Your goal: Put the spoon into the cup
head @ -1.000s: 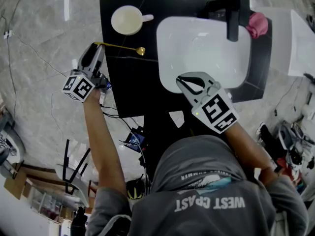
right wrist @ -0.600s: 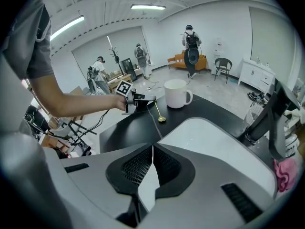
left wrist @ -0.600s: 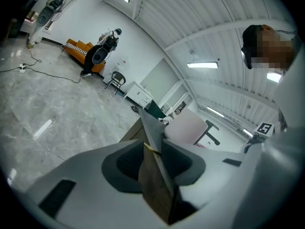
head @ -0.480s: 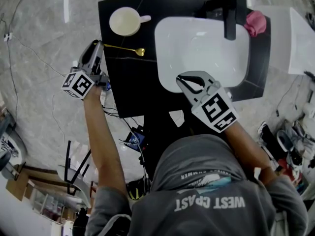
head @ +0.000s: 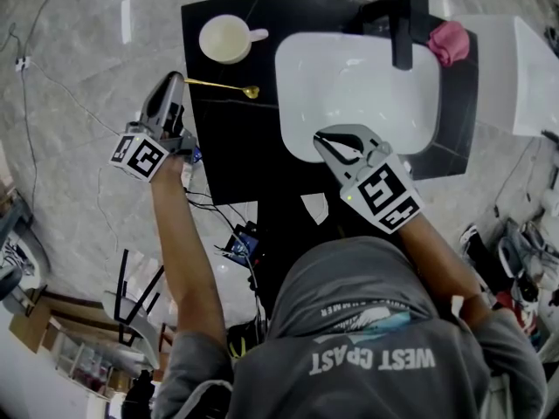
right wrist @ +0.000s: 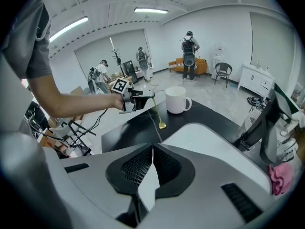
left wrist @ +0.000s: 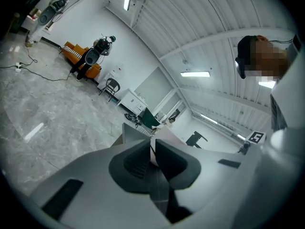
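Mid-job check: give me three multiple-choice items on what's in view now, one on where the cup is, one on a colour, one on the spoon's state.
1. Where does the cup stand?
A. on the black counter, left of the sink
B. inside the sink
C. on a tray

2. What colour is the cloth beside the faucet?
A. green
B. pink
C. yellow

3. What state is the spoon in?
A. lying in the sink
B. standing in the cup
C. gripped by its handle in the left gripper

Key:
1 A: the head view shows the cup on the counter's far left corner, outside the basin.
2 B: the cloth is plainly pink in the head view and the right gripper view.
3 C: the left gripper's jaws have just been closing, with the handle between them and the bowl pointing toward the sink.
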### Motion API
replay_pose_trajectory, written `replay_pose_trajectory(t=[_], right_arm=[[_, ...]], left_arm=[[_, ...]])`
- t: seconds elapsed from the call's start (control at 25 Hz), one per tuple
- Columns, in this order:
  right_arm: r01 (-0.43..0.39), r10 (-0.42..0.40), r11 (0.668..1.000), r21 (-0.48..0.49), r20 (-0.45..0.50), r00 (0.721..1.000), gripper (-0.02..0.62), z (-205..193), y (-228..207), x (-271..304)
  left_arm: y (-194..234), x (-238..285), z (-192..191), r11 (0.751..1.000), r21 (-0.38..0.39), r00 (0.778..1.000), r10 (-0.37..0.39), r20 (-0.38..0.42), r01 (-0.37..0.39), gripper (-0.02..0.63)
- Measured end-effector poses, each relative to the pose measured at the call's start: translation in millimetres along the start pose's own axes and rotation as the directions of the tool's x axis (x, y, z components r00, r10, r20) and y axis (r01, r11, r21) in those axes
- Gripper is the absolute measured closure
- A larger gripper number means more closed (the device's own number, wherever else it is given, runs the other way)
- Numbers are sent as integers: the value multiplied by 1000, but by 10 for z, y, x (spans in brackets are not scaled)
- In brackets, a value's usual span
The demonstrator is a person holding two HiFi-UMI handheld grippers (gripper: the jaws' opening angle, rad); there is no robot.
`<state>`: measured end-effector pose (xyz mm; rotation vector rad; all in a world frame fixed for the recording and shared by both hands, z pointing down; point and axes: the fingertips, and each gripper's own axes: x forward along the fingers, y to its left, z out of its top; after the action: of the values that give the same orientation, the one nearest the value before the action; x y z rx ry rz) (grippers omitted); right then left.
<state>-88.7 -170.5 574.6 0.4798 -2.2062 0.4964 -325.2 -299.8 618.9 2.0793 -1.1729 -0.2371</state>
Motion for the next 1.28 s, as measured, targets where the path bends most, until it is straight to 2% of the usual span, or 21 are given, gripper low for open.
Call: replay_pose_trajectory(t=[0.32,0.6,1.0,1.28], right_arm=[[6,-5,1000,-22,42,999,563,140,29,-140],[6,-3,999,-47,71,997,563,206,2,-282],[10,-3,997,-71,103,995,563,289,-25,-495],[21,-10,996,-87,129,992,563,345,-21,-651]], left_arm=[[-526,-66,209,996,74,997,-60,49,56,601],[-874,-41,227,983,180,997,-51,54,40,606],[-1261,22,251,941,339,1000,-16,11,11,606],[-1514,11,291,899,438,1000,0,11,-5,606]])
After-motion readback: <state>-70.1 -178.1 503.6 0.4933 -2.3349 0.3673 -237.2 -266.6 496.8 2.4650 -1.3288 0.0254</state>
